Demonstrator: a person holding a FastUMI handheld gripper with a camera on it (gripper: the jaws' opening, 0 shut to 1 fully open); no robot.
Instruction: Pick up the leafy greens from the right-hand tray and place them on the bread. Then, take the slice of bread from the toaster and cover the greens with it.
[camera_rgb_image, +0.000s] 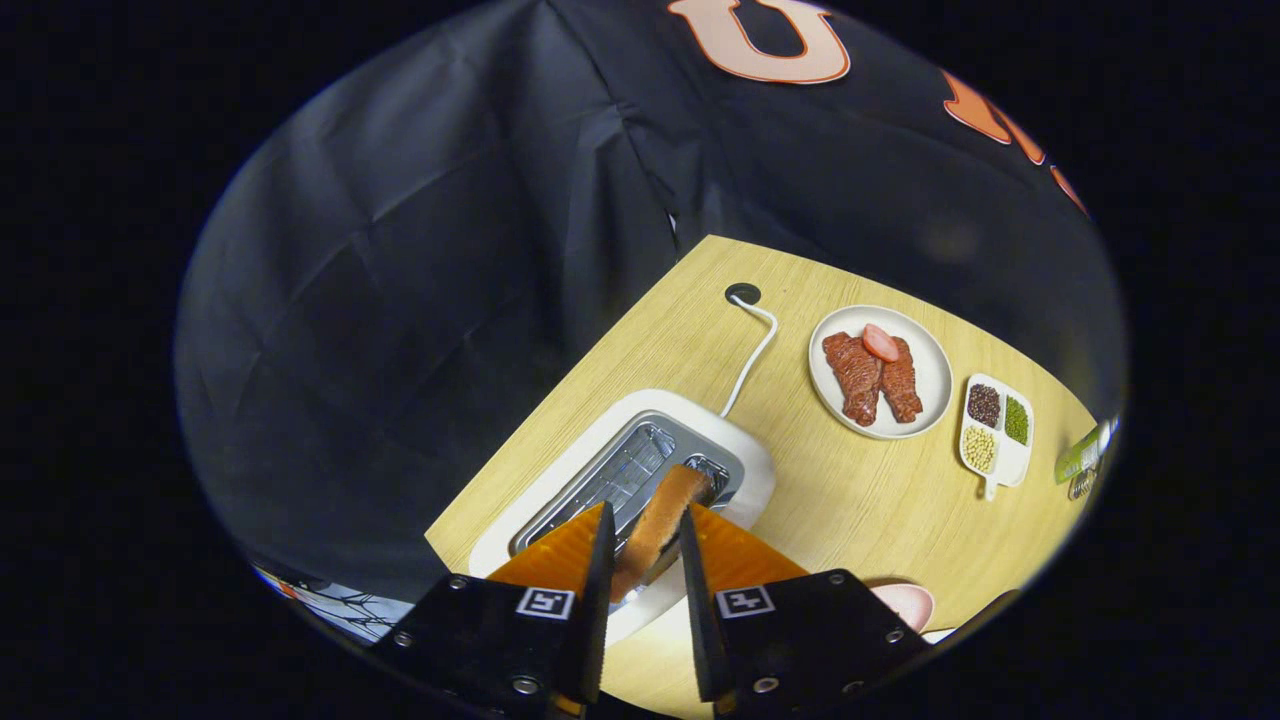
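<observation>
Pale wood is showing as the worktop, with dark cloth hanging behind it. Seen from the claw's own camera, the claw is hovering right over the white toaster, and the slice of bread is standing on edge between its two fingers, its long axis running forward along them and its far end reaching toward the toaster slot. The fingers are sitting narrowly apart and seem to be closing on the slice, though I cannot tell whether both pads are pressing it. Beyond and to the right a plate of meat is lying, with a small divided dish of beans further right. The coming move is probably a straight lift.
</observation>
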